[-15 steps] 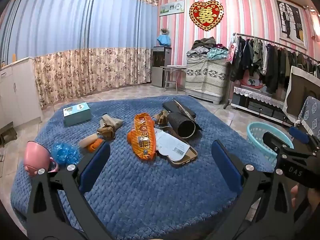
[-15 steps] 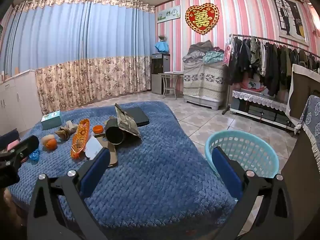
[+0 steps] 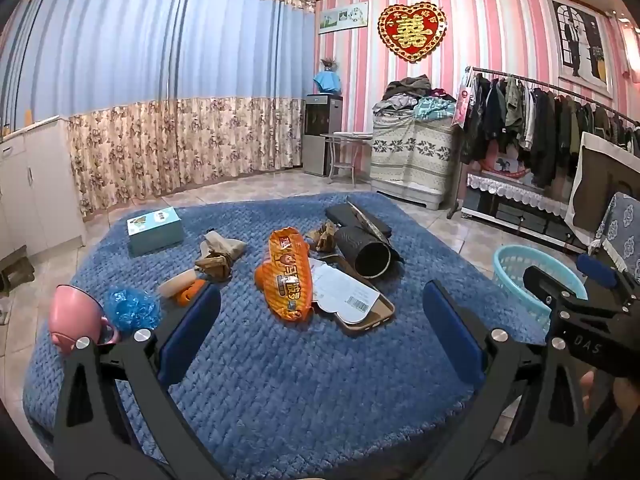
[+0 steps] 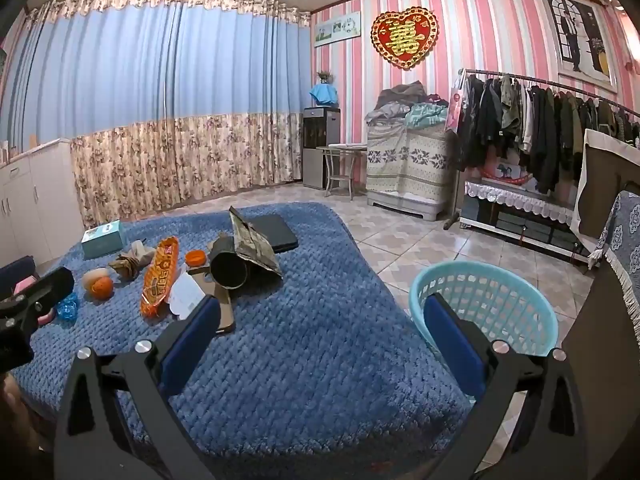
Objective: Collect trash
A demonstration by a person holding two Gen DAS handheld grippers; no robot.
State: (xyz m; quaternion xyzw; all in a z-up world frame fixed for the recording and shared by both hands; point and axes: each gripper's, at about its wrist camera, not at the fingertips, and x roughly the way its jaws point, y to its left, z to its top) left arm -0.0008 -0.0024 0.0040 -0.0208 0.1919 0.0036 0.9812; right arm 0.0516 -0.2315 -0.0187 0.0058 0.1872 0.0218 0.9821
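**Inspector:** State the condition of your grippers at the time of inspection.

**Operator:** My left gripper (image 3: 320,328) stood fully spread with nothing between its blue pads, hovering above the near part of the blue knitted cover (image 3: 304,392). My right gripper (image 4: 322,334) was likewise spread wide and empty, with one finger over the cover and the other in front of the light-blue laundry basket (image 4: 486,304). Neither touched any item.

**Inspector:** Where was the trash?

**Operator:** All of it lay on the cover, well ahead of my left gripper. I noted an orange snack wrapper (image 3: 289,276) near the middle, white paper with a barcode label (image 3: 344,292) just beside it and resting on a brown phone case (image 3: 370,318), two crumpled brown paper wads (image 3: 218,260) (image 3: 323,236), a crumpled blue plastic piece (image 3: 132,308) next to a pink cup (image 3: 74,318), and an orange cap (image 3: 188,294) beside a pale object I could not identify. A dark tube (image 3: 366,246), a printed foil bag (image 4: 256,246), a black flat case (image 4: 276,230) and a teal tissue box (image 3: 155,230) were also present; whether those counted as trash I could not tell.

**Inspector:** Progress?

**Operator:** In my judgement, none to record. The basket stood on the tiled floor off the right edge of the cover, and its visible interior appeared empty. Every piece remained to be picked up and carried across to it.
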